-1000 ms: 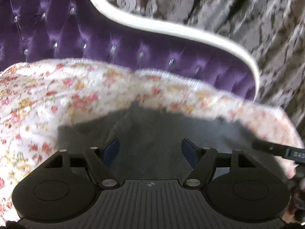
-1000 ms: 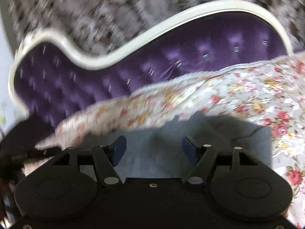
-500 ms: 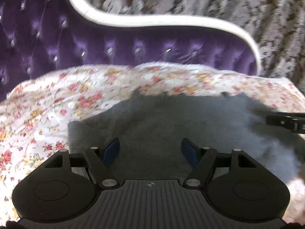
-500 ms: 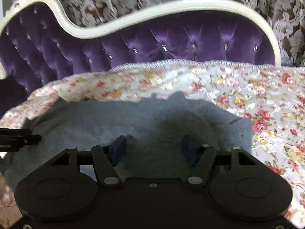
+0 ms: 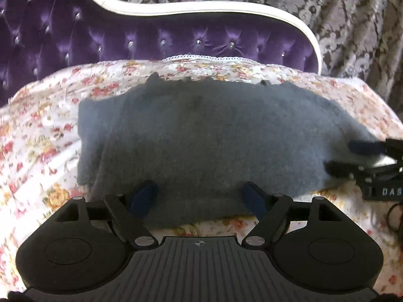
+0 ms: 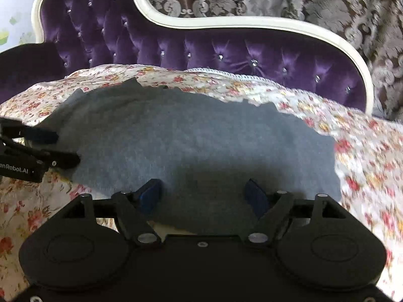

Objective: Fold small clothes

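A grey knitted garment (image 5: 209,136) lies folded into a wide band on the floral bedspread (image 5: 37,136). My left gripper (image 5: 199,192) hovers at its near edge with the jaws opening. The cloth's edge lies between the blue pads (image 5: 144,195), which do not press on it. My right gripper (image 6: 202,190) stands the same way at the near edge of the garment (image 6: 196,136), its jaws opening too and the cloth loose between them. Each gripper shows in the other's view: the right gripper (image 5: 352,157) at the garment's right end, the left gripper (image 6: 54,148) at its left end.
A purple tufted headboard (image 5: 176,37) with a white curved frame (image 6: 226,22) stands behind the bed. Patterned grey curtains (image 5: 352,12) hang beyond it. The bedspread (image 6: 365,163) drops off past the garment's right end.
Both views have swung level and pulled back, so the whole garment now shows lying flat. The fingers of both grippers stand a little wider apart than before.
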Motion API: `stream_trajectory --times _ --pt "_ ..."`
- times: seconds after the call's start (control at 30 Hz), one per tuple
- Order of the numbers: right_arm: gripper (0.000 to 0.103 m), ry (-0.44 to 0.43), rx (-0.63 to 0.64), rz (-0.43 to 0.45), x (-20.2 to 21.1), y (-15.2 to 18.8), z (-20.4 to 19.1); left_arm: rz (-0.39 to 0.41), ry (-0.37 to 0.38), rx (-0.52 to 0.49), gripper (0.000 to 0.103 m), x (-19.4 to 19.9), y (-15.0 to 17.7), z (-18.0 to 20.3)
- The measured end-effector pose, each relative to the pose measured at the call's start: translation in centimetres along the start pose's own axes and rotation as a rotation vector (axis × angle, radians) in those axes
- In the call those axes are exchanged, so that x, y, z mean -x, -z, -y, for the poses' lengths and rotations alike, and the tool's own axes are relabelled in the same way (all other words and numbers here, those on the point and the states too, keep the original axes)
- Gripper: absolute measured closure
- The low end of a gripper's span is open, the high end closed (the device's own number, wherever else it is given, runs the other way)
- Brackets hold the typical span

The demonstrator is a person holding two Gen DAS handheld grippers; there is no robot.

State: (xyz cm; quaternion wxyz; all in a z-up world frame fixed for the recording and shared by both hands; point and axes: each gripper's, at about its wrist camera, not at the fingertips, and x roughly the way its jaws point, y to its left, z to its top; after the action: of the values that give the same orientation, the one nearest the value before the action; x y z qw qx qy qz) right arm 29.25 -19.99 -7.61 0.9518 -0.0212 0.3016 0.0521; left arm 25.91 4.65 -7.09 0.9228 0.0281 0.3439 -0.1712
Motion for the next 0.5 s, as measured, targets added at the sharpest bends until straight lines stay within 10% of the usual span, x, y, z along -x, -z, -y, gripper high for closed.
stream_trajectory --times 0.5 --pt "0.003 -0.137 -0.082 0.009 1.3 0.4 1.3 -0.056 0.009 0.05 0.021 -0.6 -0.2 0.0"
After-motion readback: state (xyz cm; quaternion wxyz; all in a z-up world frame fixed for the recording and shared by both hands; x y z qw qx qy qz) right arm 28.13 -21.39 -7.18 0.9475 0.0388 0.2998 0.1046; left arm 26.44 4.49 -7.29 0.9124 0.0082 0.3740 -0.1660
